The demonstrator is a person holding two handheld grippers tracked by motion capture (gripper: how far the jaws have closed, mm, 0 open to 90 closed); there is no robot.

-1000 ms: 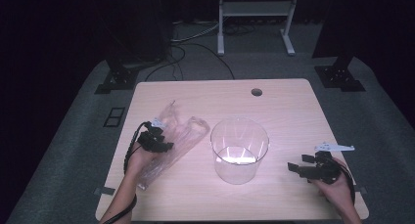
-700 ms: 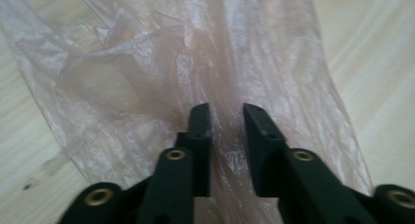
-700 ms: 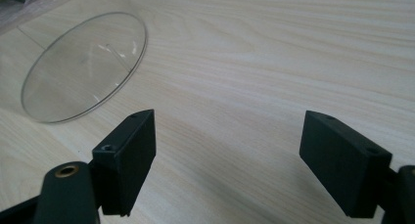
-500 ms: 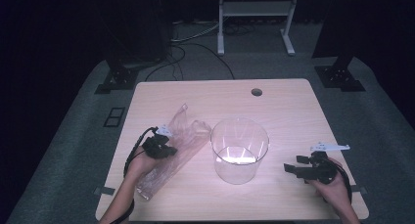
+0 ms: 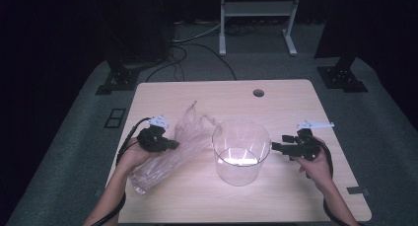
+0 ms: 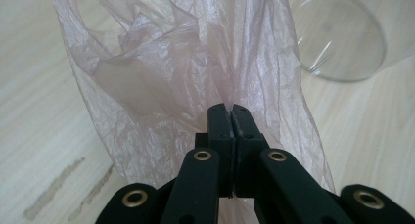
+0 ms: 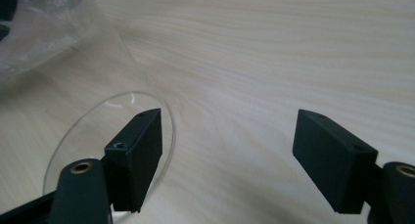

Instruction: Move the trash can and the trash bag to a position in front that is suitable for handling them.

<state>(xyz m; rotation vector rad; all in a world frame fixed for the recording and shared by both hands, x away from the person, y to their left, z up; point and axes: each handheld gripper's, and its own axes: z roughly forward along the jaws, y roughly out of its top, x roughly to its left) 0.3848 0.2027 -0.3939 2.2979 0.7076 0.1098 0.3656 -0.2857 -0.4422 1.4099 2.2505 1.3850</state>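
On the wooden table, the left gripper has its fingers pressed together on a fold of the thin, crinkled plastic bag. In the left gripper view, the bag rises straight from the fingertips and fans out, its pinkish film creased and see-through. In the high view the bag lies stretched from the near left of the table toward its middle, its far end just beside the clear container, which stands upright near the centre of the table.

The right gripper hovers on the container's right side, pointing at its wall. Its fingers stand wide apart with nothing between them, though they have just been closing a little. In the right gripper view the container's rim curves behind the left finger, and bare table shows between the fingers.
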